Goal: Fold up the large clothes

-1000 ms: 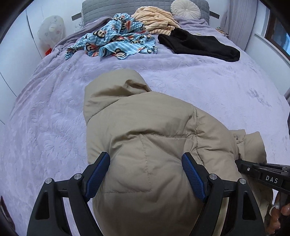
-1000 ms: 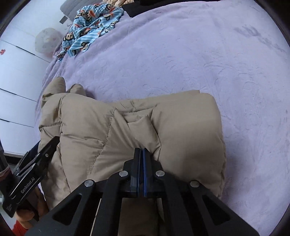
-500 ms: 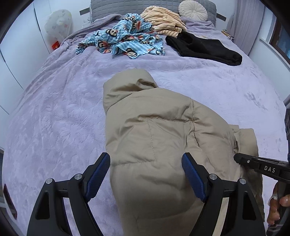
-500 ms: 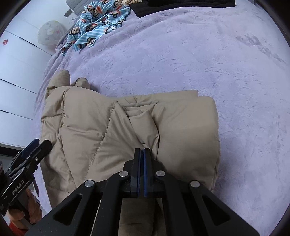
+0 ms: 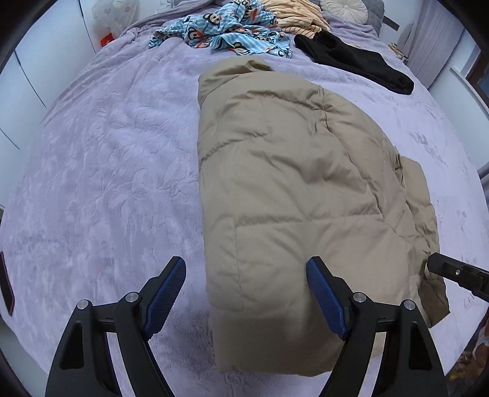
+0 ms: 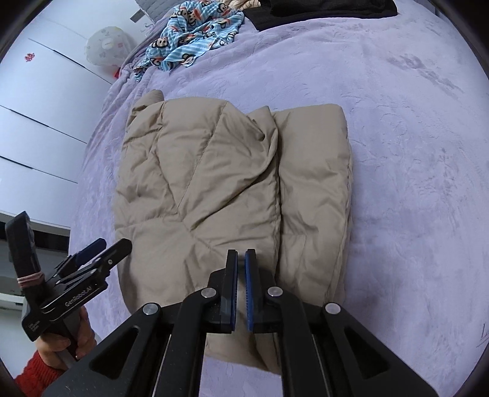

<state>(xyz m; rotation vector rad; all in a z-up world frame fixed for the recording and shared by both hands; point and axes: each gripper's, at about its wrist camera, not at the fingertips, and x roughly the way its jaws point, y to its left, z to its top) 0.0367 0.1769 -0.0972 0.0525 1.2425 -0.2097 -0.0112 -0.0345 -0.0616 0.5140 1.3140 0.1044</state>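
A beige padded jacket (image 5: 290,189) lies folded into a thick bundle on the lilac bedspread (image 5: 107,152), hood end towards the headboard. My left gripper (image 5: 246,274) hovers open above the jacket's near left corner, with nothing between its blue pads. In the right wrist view the jacket (image 6: 214,183) shows a fold running lengthwise. My right gripper (image 6: 241,259) hangs over the jacket's near edge. Its jaws are opening, a narrow slit shows between the pads, and no cloth is in it. The left gripper (image 6: 104,247) appears at the jacket's left side, and the right gripper's tip (image 5: 452,268) at the jacket's right.
Near the headboard lie a blue monkey-print garment (image 5: 226,30), a striped yellow one (image 5: 293,15) and a black one (image 5: 357,58), plus a round cushion (image 5: 342,6). White wardrobe doors (image 6: 36,107) stand left of the bed. A hand with a red sleeve (image 6: 33,375) holds the left gripper.
Both grippers have drawn back and up from the jacket, the left one shifting leftward. The right jaws, tight together before, now show a thin gap. The jacket lies still.
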